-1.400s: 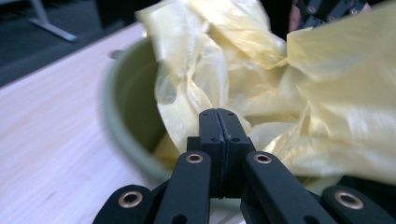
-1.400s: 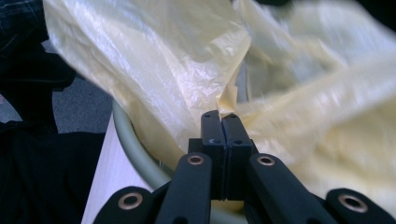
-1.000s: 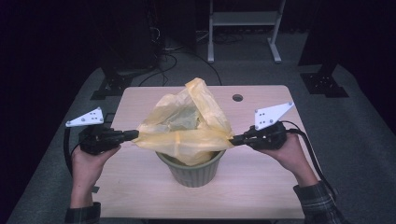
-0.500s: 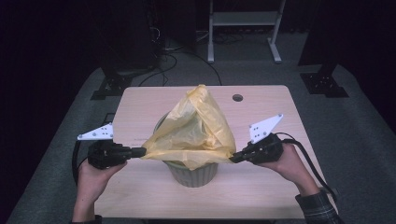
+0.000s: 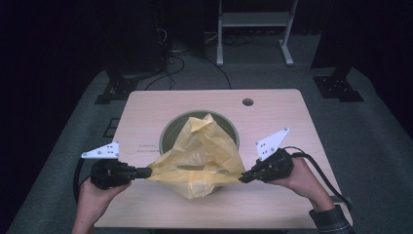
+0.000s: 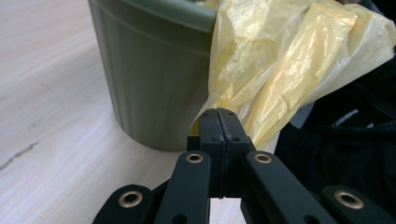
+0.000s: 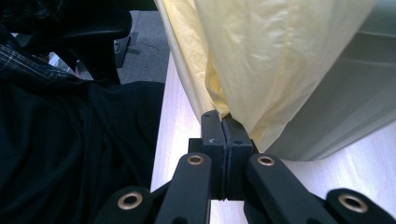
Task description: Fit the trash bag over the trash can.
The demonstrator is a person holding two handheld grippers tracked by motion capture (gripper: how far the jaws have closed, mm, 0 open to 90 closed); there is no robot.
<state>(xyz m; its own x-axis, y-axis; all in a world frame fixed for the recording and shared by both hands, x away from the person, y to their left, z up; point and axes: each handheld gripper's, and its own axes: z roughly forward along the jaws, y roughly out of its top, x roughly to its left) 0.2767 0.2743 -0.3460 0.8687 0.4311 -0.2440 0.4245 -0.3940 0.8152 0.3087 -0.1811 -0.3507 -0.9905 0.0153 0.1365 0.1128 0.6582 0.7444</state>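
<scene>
Bag: yellow plastic bag (image 5: 199,156) draped over the near rim of the bin, stretched sideways between both grippers; its upper part lies in the bin mouth.
Bag, change: a second ago it stood bunched high above the bin; now it sits lower and flatter, with the far half of the bin opening uncovered.
Bin: green bin (image 5: 170,134) upright on the table, mid-table; ribbed wall close in the left gripper view (image 6: 149,88).
Left gripper: left gripper (image 5: 148,171) clamped tight on the bag's left edge, jaws fully together on the film (image 6: 219,114).
Right gripper: right gripper (image 5: 242,178) pinched on the bag's right edge, jaws together (image 7: 223,119).
Grippers, change: both are lower and nearer the table's front edge than a second ago, level with the bin's near side.
Table: light wood table (image 5: 282,112), small round hole near its far edge.
Surroundings: dark floor, cables, a white stand behind.
</scene>
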